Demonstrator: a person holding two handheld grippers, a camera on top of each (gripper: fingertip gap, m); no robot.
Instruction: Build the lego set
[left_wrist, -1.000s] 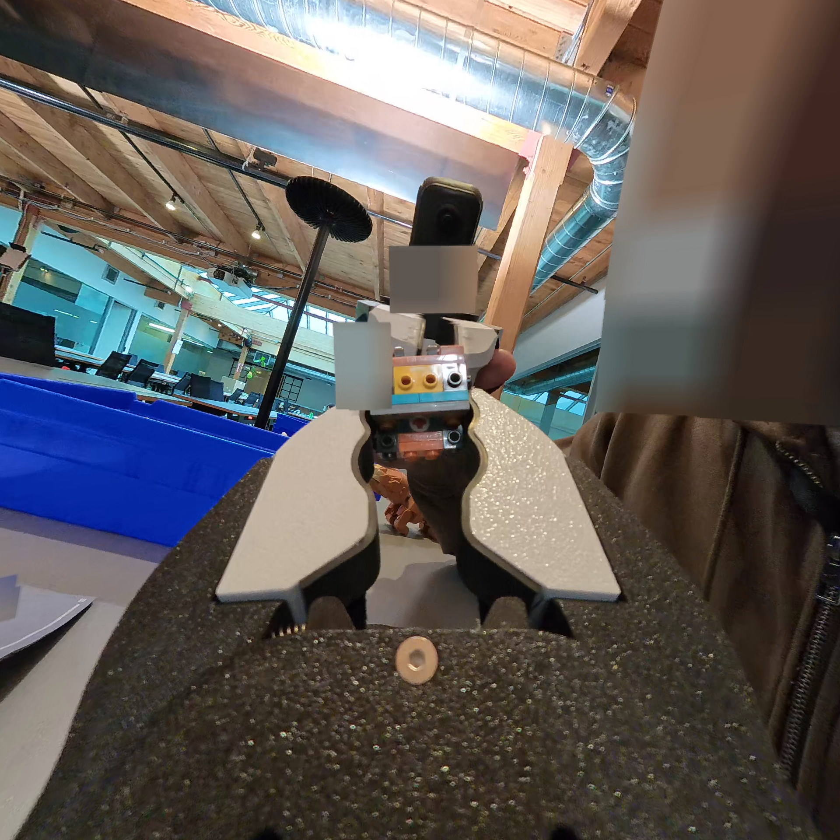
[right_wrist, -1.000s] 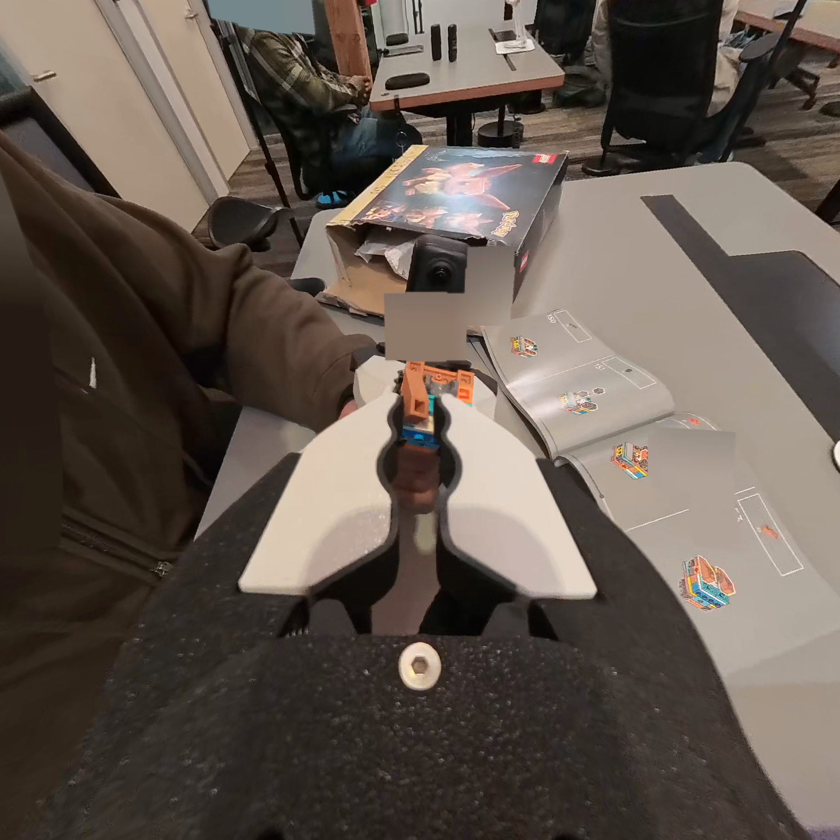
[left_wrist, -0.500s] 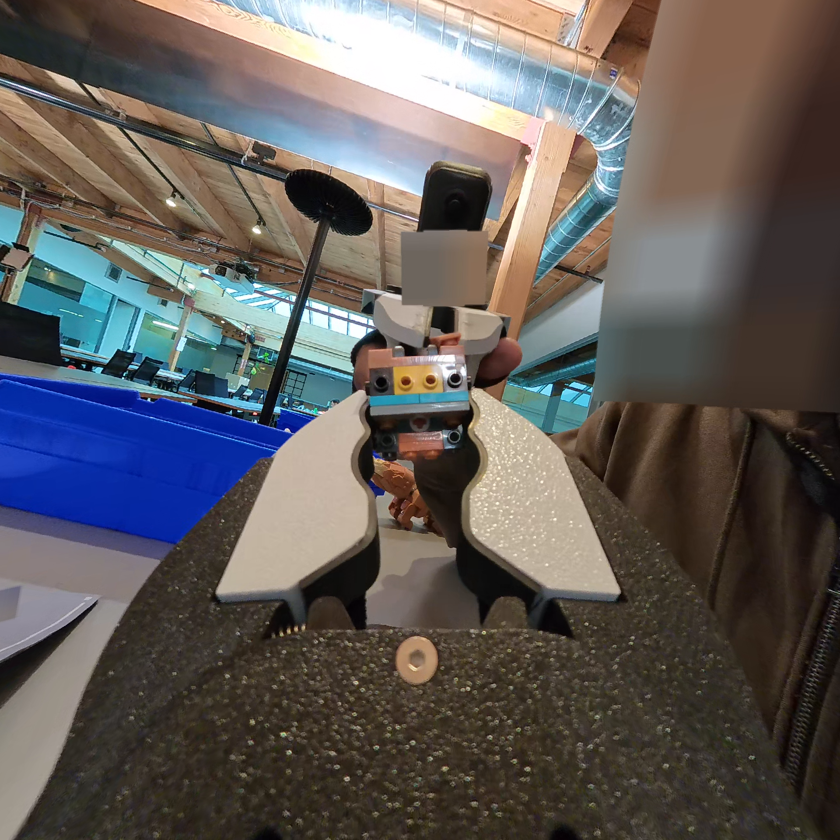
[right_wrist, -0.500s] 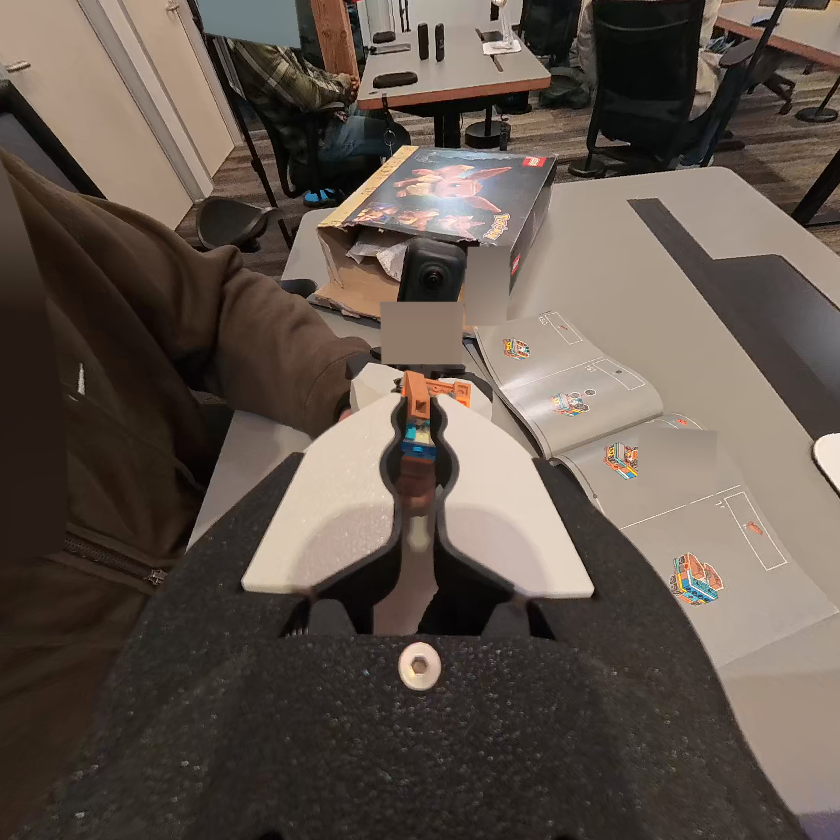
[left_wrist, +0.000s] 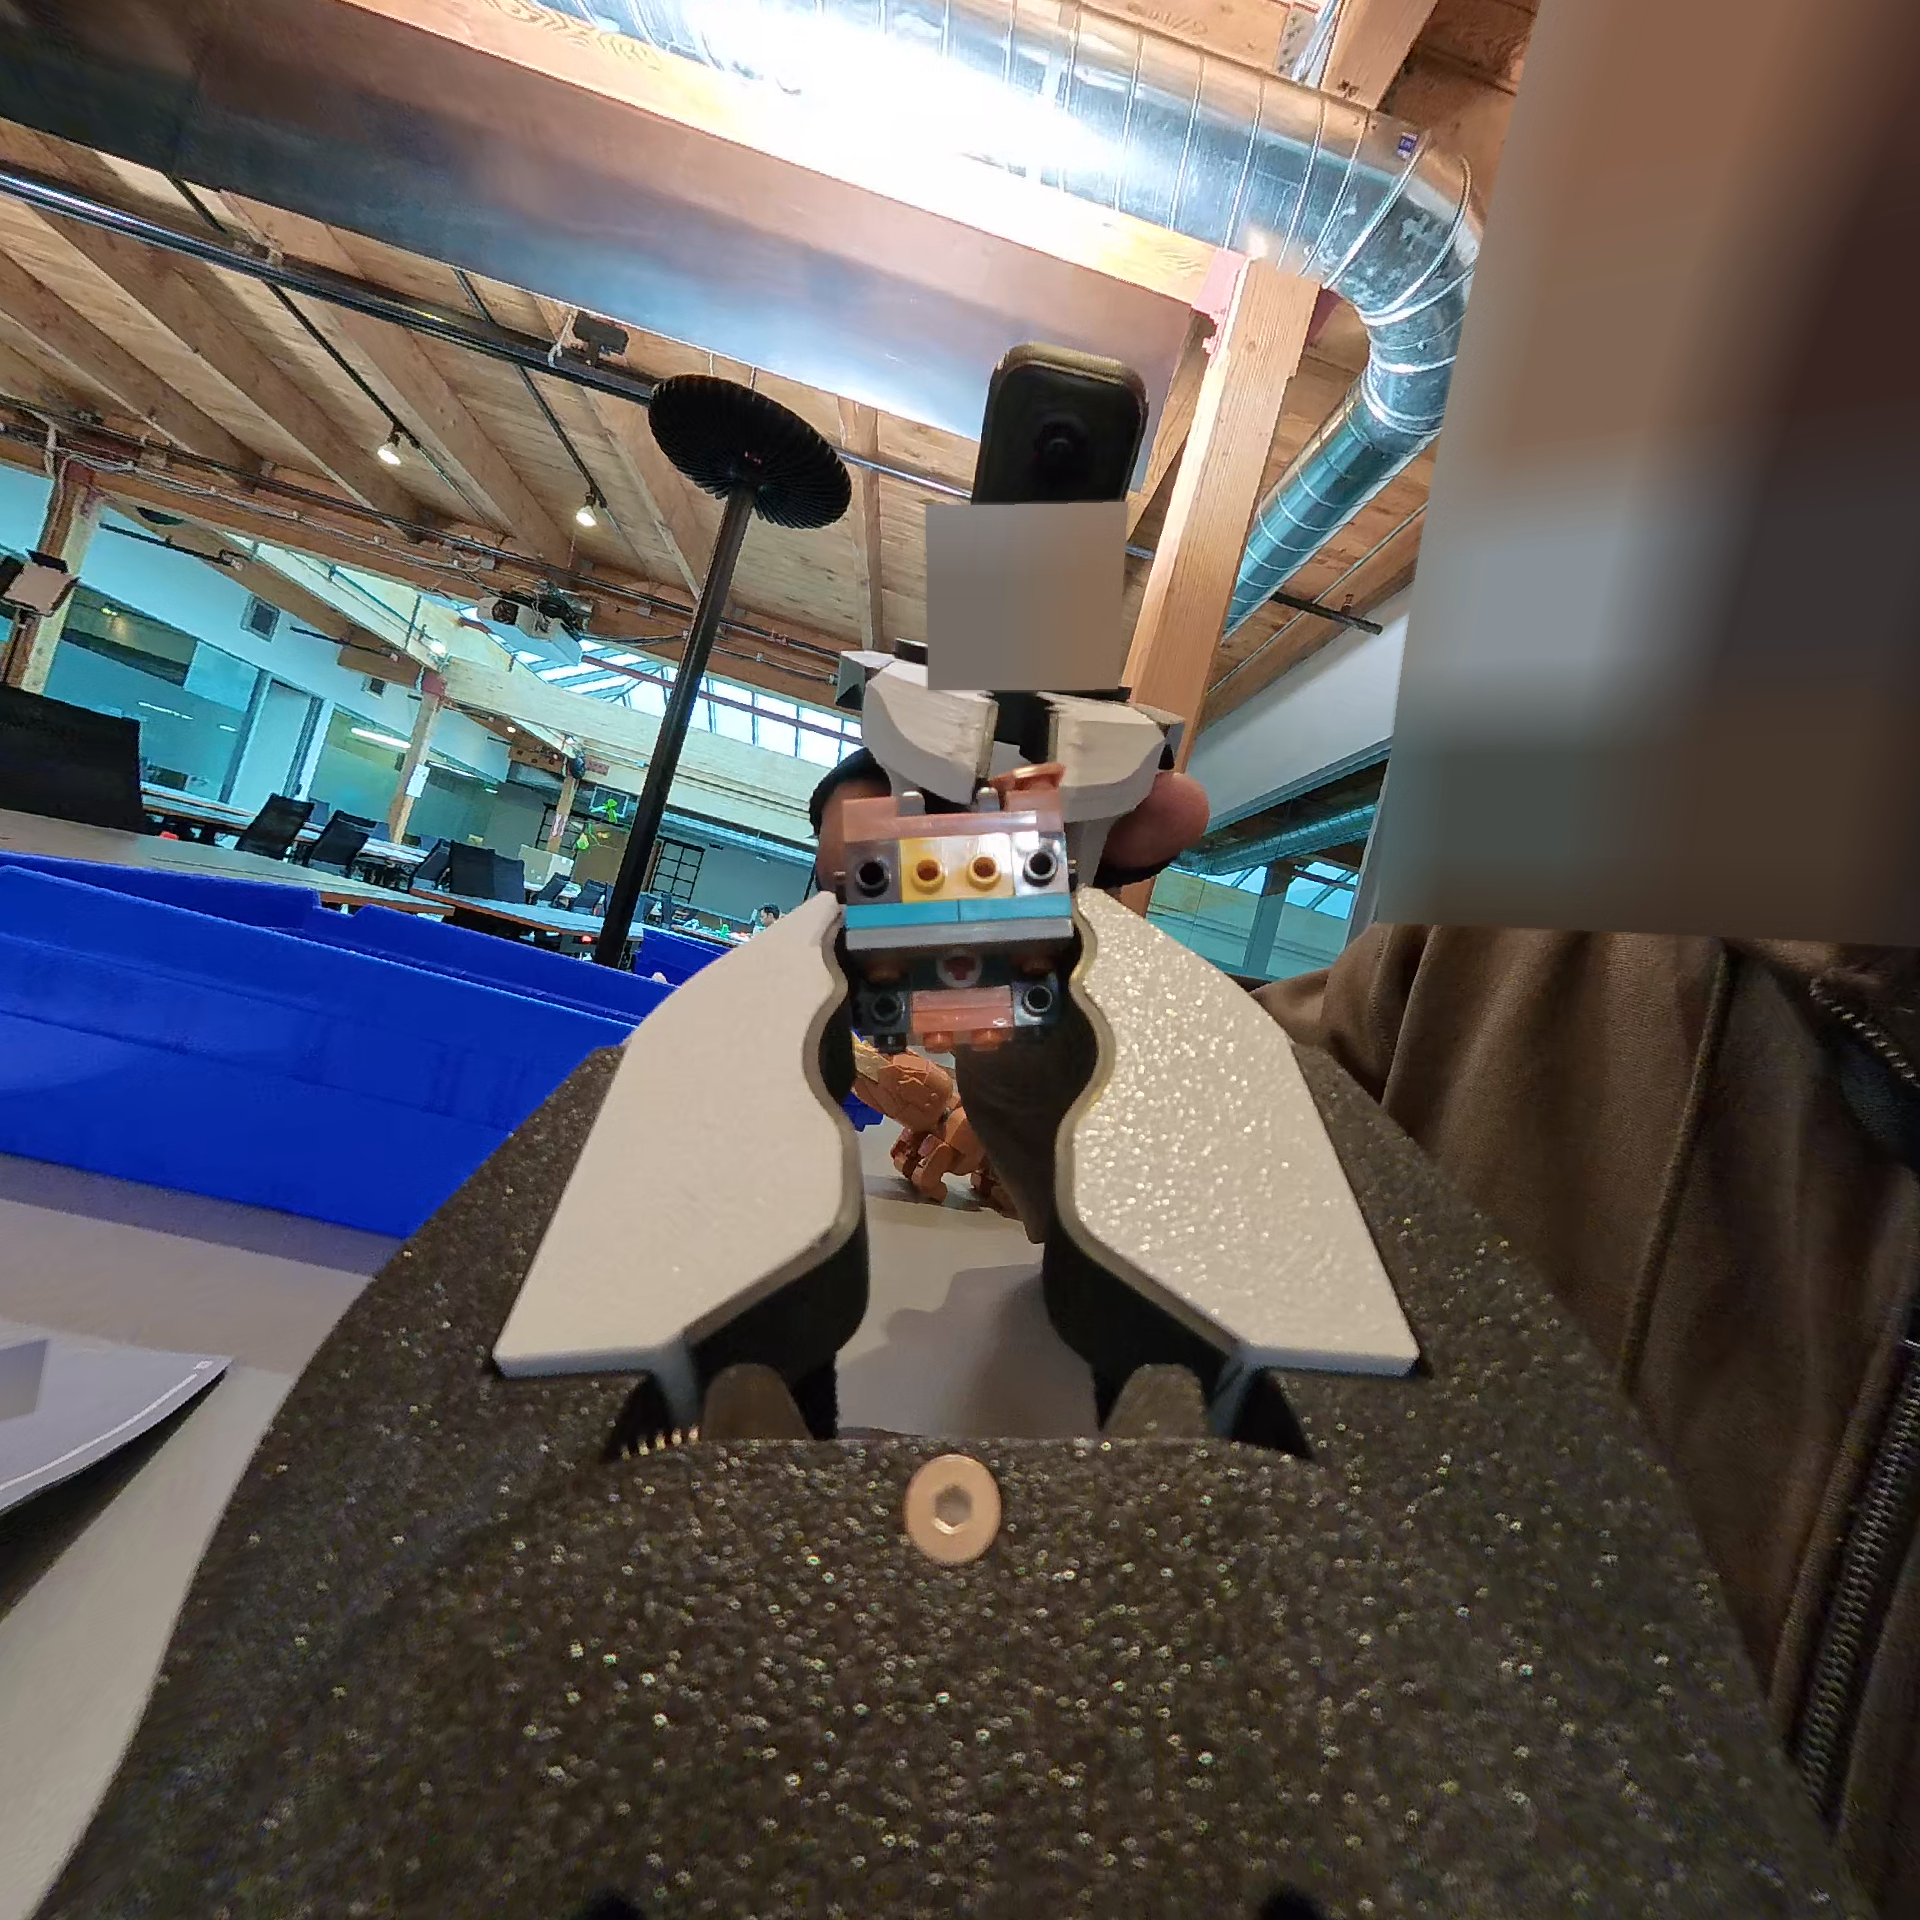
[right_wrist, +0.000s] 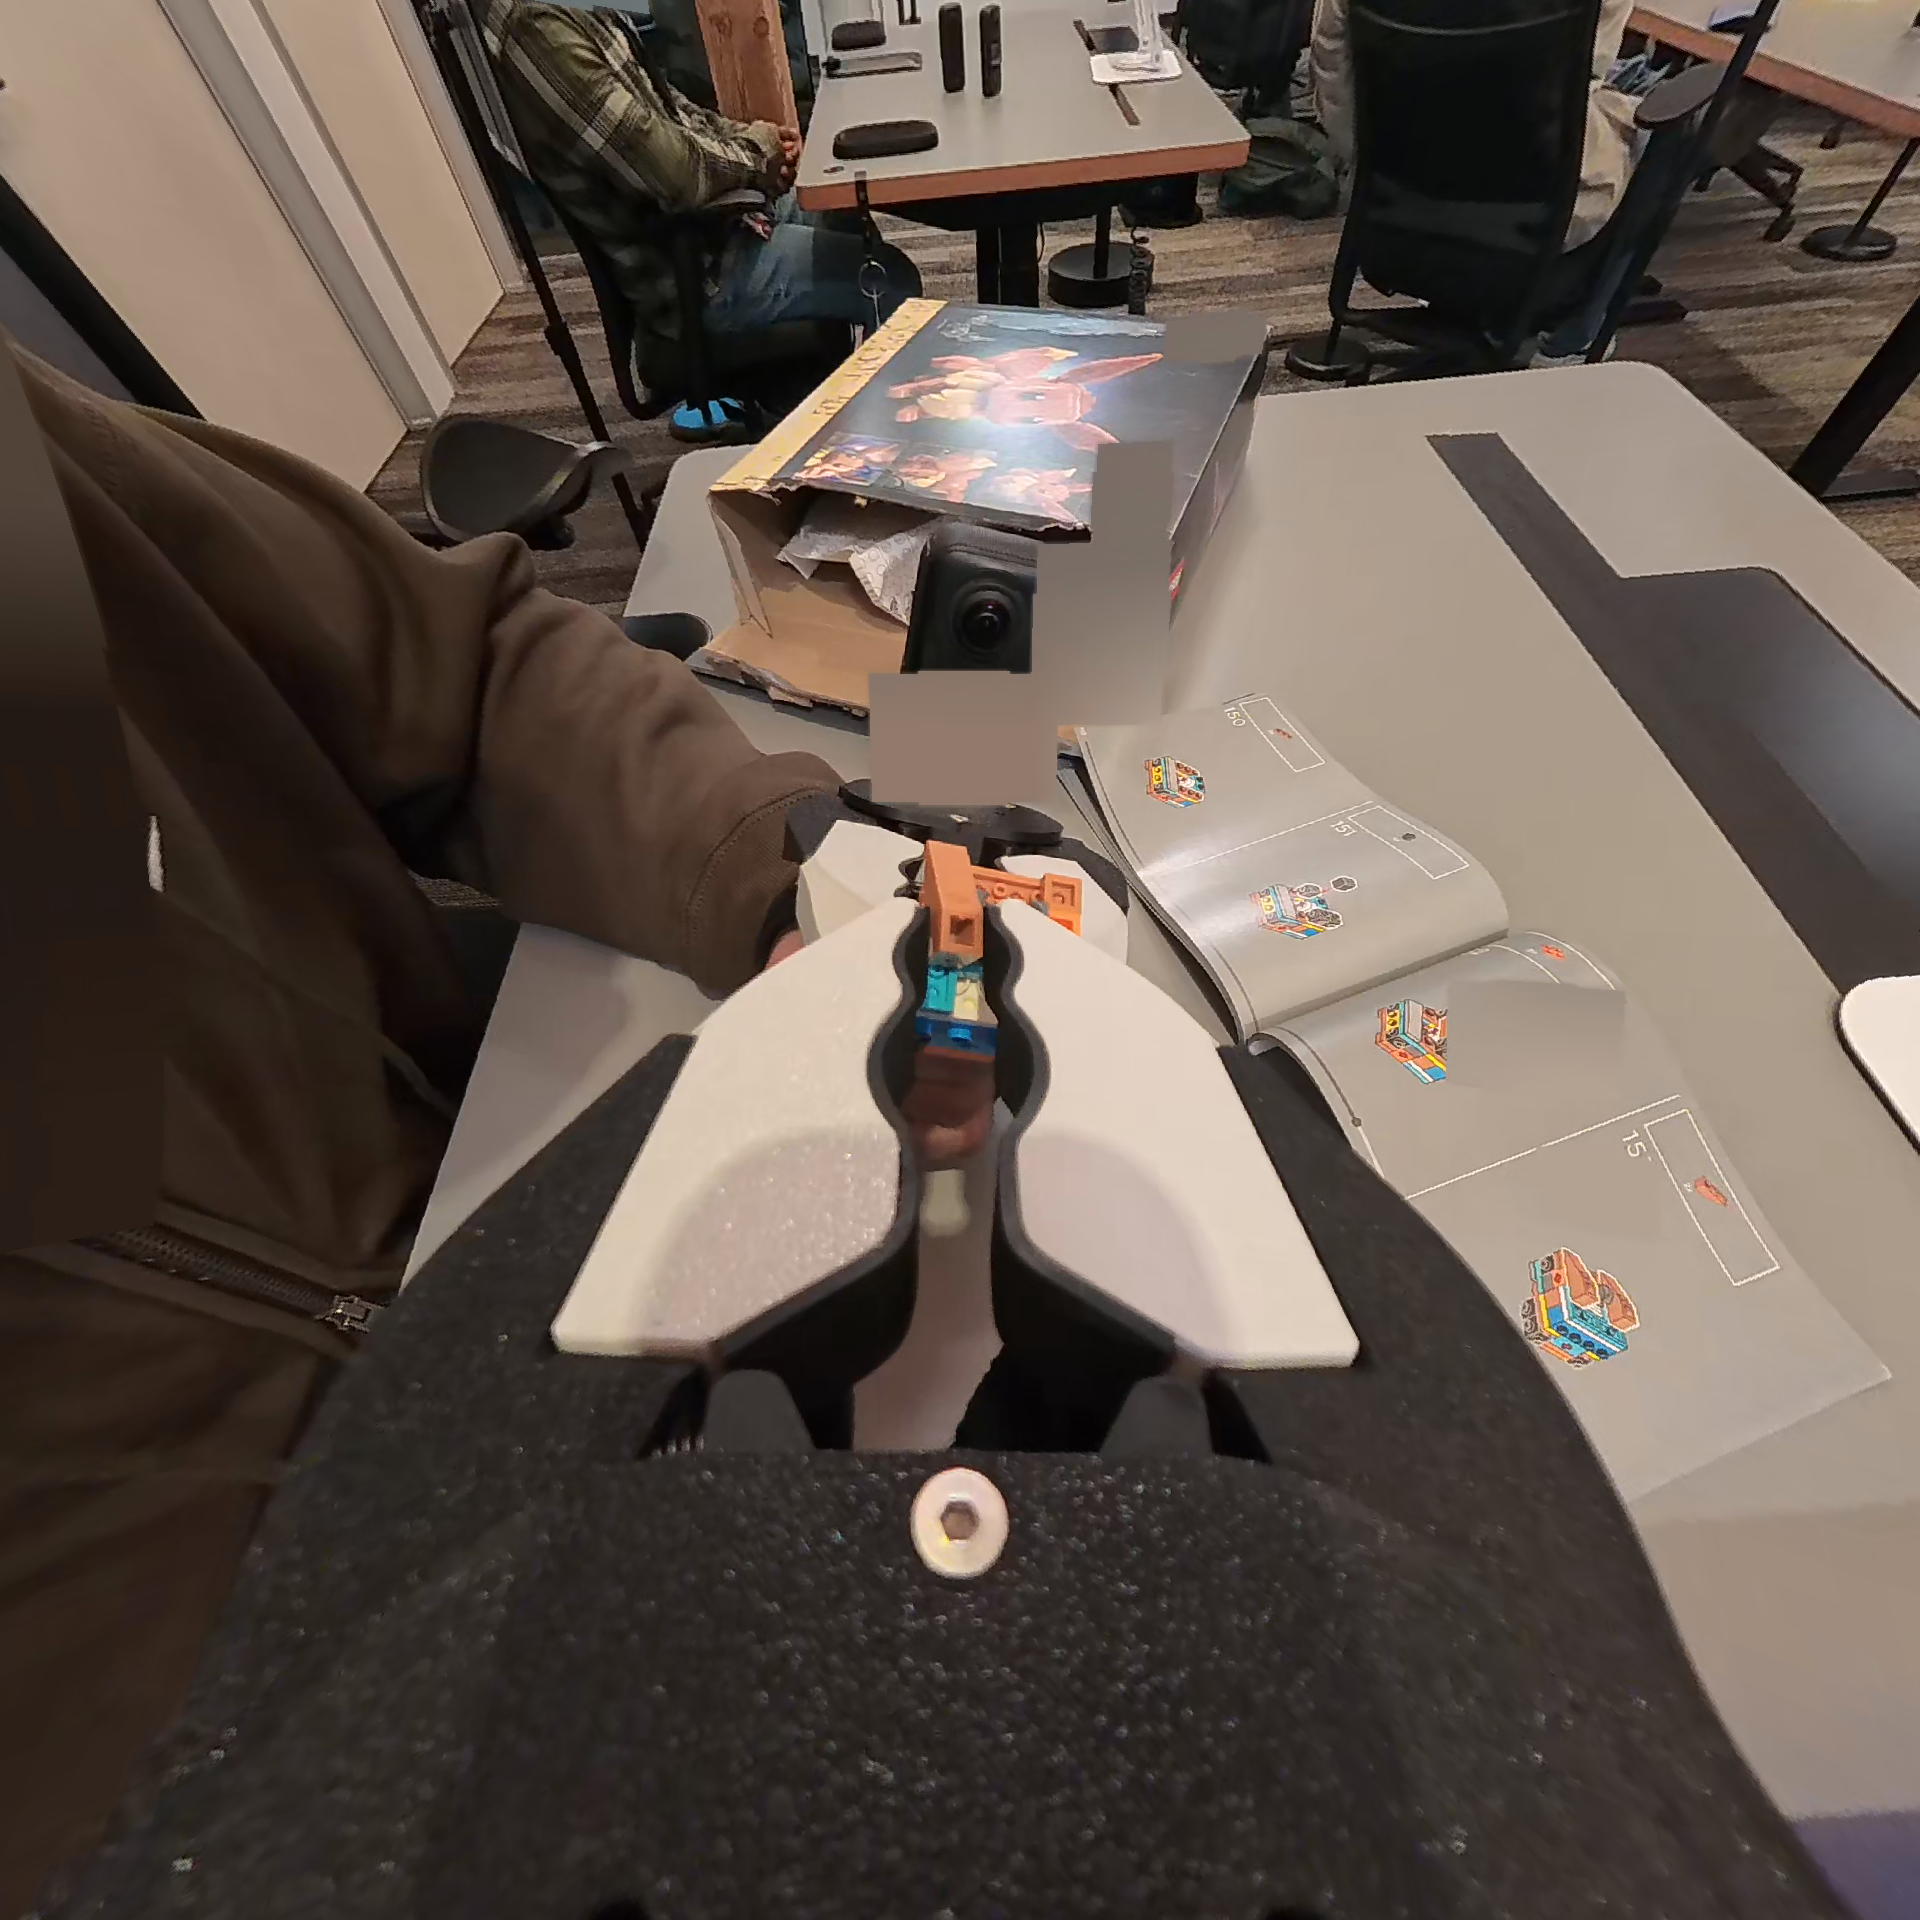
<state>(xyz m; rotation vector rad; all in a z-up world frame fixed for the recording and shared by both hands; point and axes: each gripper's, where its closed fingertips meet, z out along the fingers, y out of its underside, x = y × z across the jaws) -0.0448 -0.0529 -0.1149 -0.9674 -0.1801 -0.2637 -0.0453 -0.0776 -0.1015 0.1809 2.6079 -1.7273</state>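
A small lego assembly (left_wrist: 956, 914) of brown, yellow, grey and teal bricks is held in the air above a grey desk (right_wrist: 1455, 540), pinched between the fingertips of the left gripper (left_wrist: 956, 935), whose jaws are closed on its two sides. The right gripper (right_wrist: 956, 935) is seen facing it from the opposite side, its jaws narrowed onto an orange-brown piece (right_wrist: 954, 914) at the top of the same assembly, where blue and teal bricks are also visible. In the right wrist view, an open instruction booklet (right_wrist: 1455, 1039) lies on the desk to the right of the grippers, and an opened lego box (right_wrist: 987, 447) sits near the desk's far left corner. In the left wrist view, a blue bin (left_wrist: 260, 1018) stands on the desk at the left, and a small brown lego figure (left_wrist: 935, 1132) lies on the desk below the held assembly. A brown jacket sleeve (right_wrist: 468, 748) is seen at the left.
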